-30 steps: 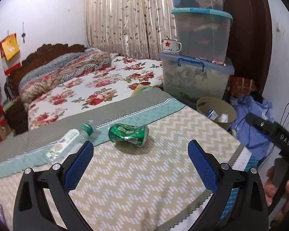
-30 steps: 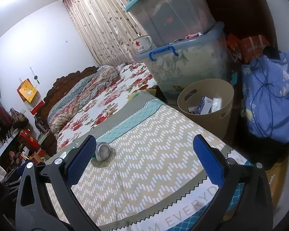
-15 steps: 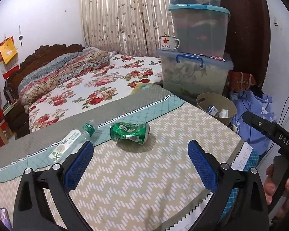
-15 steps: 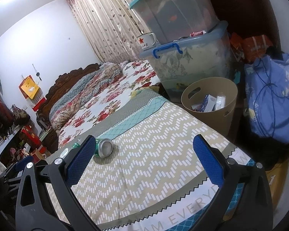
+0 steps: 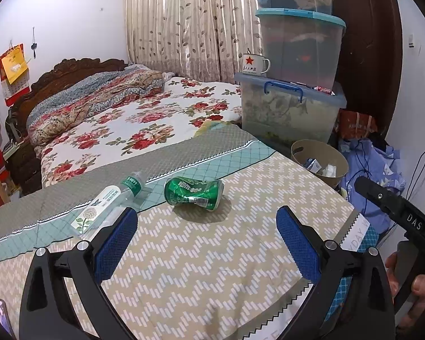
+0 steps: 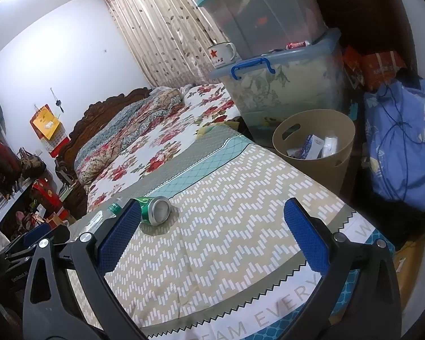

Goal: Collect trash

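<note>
The left gripper (image 5: 205,239) hangs with jaws spread wide and empty above the zigzag-patterned cover (image 5: 212,255). Ahead of it a crushed green can (image 5: 193,193) lies on its side, a clear plastic bottle (image 5: 110,202) just beside it to the left. The right gripper (image 6: 209,233) is likewise wide apart and empty; its view catches the can end-on, silver lid facing, with the bottle mostly hidden behind one finger (image 6: 116,233). The tan bin (image 6: 316,148) beside the bed shows its paper scraps more plainly there, below stacked storage boxes (image 6: 280,76)
</note>
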Tool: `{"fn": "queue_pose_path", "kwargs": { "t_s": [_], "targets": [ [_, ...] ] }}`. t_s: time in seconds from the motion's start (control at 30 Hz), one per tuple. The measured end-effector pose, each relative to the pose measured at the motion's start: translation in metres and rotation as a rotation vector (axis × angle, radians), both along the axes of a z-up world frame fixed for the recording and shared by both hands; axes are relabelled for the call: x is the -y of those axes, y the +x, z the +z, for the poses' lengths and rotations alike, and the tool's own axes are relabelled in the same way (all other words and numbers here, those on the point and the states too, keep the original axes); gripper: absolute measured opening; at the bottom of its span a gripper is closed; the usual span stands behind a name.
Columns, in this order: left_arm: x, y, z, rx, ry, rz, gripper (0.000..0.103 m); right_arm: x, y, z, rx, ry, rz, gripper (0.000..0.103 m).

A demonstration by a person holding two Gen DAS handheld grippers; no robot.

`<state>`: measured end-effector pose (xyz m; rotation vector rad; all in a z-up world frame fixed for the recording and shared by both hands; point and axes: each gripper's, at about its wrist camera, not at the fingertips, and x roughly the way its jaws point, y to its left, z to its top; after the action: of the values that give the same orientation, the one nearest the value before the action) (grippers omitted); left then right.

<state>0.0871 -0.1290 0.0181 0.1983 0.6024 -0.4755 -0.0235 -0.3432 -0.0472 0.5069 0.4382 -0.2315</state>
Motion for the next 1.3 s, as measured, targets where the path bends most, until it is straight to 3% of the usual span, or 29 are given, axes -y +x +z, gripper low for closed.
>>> {"fn": "queue_pose_path", "kwargs": {
  "t_s": [1.3],
  "targets": [
    [0.006,-0.011,0.001,0.027,-0.004,-0.059,0.094,-0.005,0.007,-0.004,-0.016,0.016,0.055,0.100]
  ]
}}
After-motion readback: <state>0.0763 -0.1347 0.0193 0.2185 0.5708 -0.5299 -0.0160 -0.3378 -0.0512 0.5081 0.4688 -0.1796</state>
